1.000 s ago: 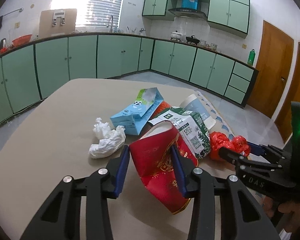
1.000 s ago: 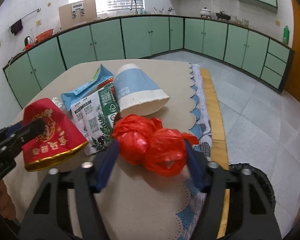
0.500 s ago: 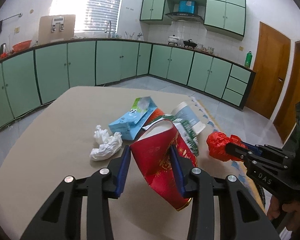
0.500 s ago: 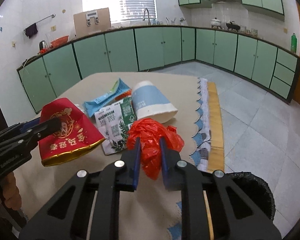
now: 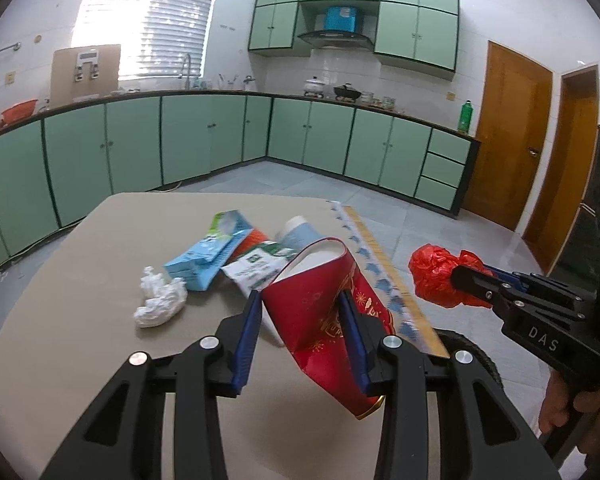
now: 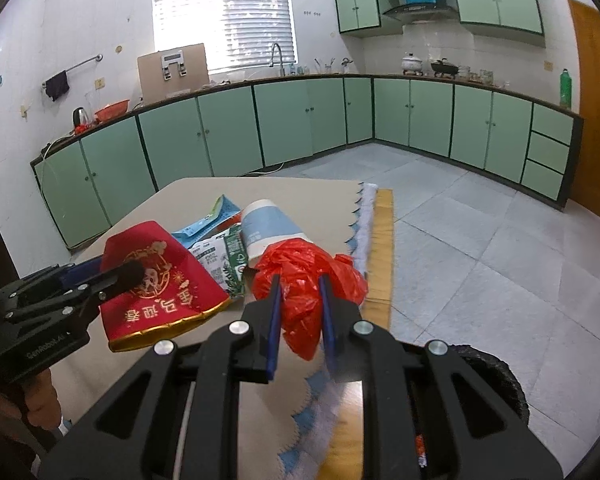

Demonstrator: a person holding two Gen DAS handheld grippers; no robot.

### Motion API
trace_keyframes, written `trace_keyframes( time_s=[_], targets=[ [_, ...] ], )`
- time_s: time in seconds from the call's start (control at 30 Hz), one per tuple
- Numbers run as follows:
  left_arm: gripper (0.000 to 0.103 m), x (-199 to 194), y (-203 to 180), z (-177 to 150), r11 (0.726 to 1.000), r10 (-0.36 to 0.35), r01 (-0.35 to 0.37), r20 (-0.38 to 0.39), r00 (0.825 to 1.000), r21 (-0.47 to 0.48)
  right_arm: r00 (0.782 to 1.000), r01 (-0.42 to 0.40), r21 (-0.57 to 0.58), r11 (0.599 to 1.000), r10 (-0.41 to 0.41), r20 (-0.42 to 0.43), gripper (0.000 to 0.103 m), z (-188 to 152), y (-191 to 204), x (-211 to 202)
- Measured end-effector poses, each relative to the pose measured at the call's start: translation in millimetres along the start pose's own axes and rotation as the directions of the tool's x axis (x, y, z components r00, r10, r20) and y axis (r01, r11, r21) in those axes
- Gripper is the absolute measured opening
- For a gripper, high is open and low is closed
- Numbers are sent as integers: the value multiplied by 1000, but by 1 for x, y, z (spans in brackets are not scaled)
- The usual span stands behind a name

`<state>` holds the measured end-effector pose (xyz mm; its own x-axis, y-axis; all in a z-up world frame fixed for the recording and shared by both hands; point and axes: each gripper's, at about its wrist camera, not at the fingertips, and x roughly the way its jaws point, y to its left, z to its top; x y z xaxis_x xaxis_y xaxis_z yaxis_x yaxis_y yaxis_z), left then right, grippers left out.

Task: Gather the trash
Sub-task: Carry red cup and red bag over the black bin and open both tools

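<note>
My left gripper is shut on a red paper cup with gold print and holds it above the beige table; the cup also shows in the right wrist view. My right gripper is shut on a crumpled red plastic bag, lifted over the table's right edge; the bag shows in the left wrist view. On the table lie a white tissue wad, a blue carton, a green-white carton and a blue-white paper cup.
A black trash bin stands on the floor by the table's right edge, its rim also in the left wrist view. The table's right side has a patterned cloth fringe. Green cabinets line the walls.
Both grippers have risen with their loads. The right gripper closed on the red bag and lifted it off the table. The left gripper lifted the red cup higher.
</note>
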<state>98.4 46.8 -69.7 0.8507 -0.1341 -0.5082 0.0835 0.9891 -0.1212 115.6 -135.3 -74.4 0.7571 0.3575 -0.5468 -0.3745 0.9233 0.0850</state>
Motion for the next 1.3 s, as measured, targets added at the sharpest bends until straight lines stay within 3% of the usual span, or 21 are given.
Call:
trace_keyframes(
  time_s=[0.37,0.83,1.3],
  targets=[
    [39,12,-55,0,992,-115,116,-21,993,50,996,86,44,995,-86,16,16,-10,-41,-34],
    [39,48,-154,-7,949,-268,278,-83,960,151,971,238,158,958,-240,-6,14,-45,-122,-64],
    [39,98,-215,-21,923,-298,330,-175,938,199,954,301,227,926,-293,-70,14,-82,-183,-53]
  ],
)
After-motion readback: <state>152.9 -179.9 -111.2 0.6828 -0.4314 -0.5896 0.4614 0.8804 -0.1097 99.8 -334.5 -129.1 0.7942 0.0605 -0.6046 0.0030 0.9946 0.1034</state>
